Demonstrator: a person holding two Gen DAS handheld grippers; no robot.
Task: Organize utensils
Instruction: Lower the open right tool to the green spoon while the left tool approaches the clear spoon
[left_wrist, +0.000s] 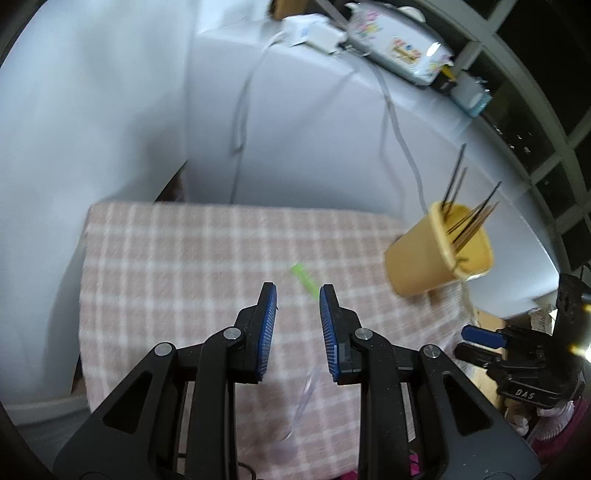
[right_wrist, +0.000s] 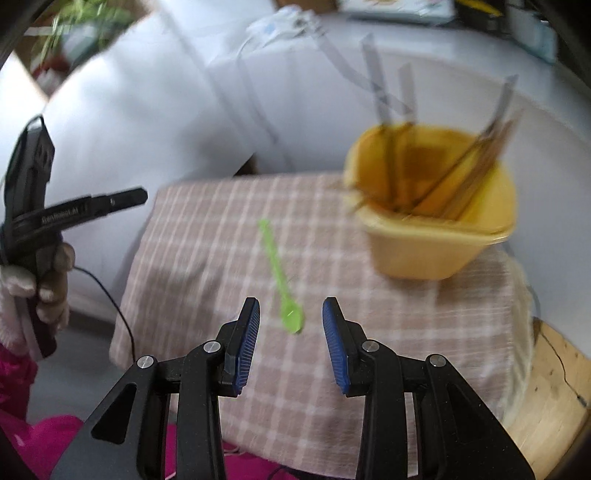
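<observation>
Only the right wrist view shows the whole green spoon (right_wrist: 280, 280) lying mid-cloth (right_wrist: 207, 258), left of the yellow cup (right_wrist: 432, 240) of sticks at the far right corner. The right gripper (right_wrist: 291, 325) hovers spread and empty over its bowl. The left gripper (left_wrist: 297, 314), likewise spread and empty, hangs above the cloth's near edge, where a faint clear utensil (left_wrist: 301, 410) lies.

A pink checked cloth (right_wrist: 229, 258) covers the table, bearing a green spoon (right_wrist: 282, 284) and yellow cup (right_wrist: 436, 229).

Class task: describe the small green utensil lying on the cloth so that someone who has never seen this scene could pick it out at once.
Find the pink-and-white checked cloth covering the table, with a yellow plastic tub of sticks standing on it. Left of that tub, a slim translucent green plastic spoon lies flat, just ahead of the open right tongs. It is the only bright green item there.
</observation>
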